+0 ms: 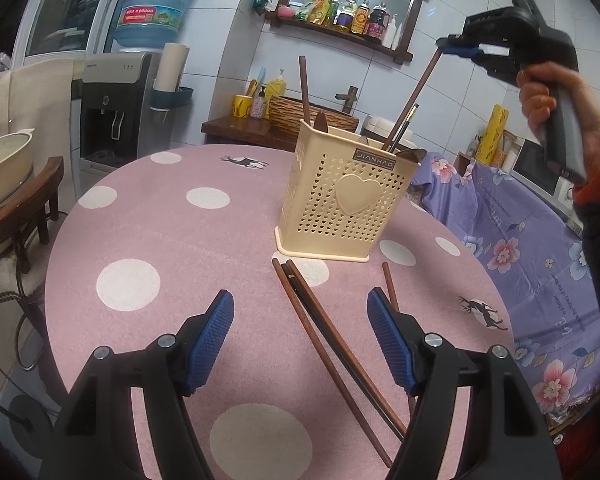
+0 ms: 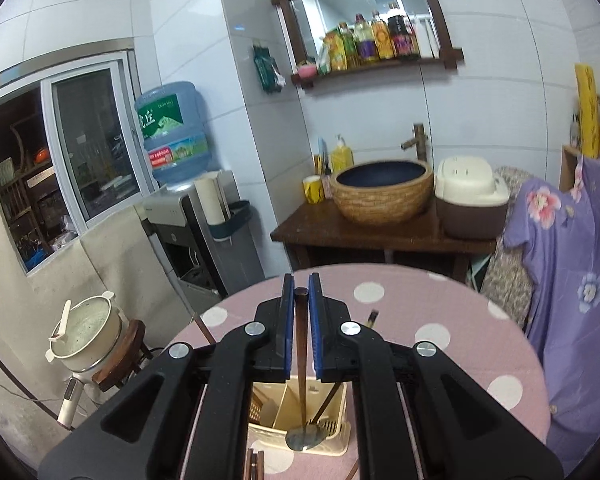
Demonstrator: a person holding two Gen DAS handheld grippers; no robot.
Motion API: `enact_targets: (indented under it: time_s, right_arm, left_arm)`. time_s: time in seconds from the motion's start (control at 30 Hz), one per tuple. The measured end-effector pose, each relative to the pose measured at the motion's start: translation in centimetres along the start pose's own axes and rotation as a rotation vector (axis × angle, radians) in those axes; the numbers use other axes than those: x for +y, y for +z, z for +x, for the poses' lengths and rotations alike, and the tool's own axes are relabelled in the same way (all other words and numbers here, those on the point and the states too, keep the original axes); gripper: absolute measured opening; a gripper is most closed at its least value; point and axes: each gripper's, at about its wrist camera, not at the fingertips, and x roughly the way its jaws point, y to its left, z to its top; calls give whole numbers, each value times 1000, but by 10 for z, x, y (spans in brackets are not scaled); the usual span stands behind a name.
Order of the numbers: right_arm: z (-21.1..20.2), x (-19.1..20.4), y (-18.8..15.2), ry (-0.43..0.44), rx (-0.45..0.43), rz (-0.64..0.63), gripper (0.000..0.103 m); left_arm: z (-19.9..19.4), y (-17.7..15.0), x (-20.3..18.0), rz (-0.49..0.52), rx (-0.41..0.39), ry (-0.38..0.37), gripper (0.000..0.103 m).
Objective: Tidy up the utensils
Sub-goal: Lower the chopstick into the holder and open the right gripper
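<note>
A cream perforated utensil holder [image 1: 340,196] with a heart on its front stands on the pink dotted table [image 1: 160,240]. It holds a wooden utensil and a dark chopstick. My right gripper [image 1: 458,46] is above it, shut on the top of a long brown-handled spoon [image 1: 414,98] whose lower end is inside the holder. In the right wrist view the gripper [image 2: 301,292] pinches the handle [image 2: 301,344] over the holder [image 2: 300,416]. My left gripper [image 1: 300,344] is open above several chopsticks [image 1: 324,340] lying on the table.
A water dispenser [image 1: 116,108] and a pot on a wooden stool [image 1: 4,184] stand at the left. A basin [image 2: 382,190] on a wooden counter and a rice cooker [image 2: 472,204] are behind the table. A purple floral cloth [image 1: 520,248] is at the right.
</note>
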Motion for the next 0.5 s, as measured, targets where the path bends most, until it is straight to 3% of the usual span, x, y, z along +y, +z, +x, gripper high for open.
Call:
enact_targets:
  time_s: [0.17,0.4,0.43,0.5]
  right_arm:
    - [18,-16,-19,-9,52,54,8]
    - [17,-28,-31,-10,36,63,9]
    - [14,-28,-33,-12,26,61,11]
    - [5,-27,-35,-32,-14,36,31]
  left_arm:
    - [1,-1,0,0,0,2,72]
    - [2,-4,-4,-3,3,2,76]
    - [3,-4,-4,-3,3,2,77]
    - [3,-4,-5,-2,1,7,79]
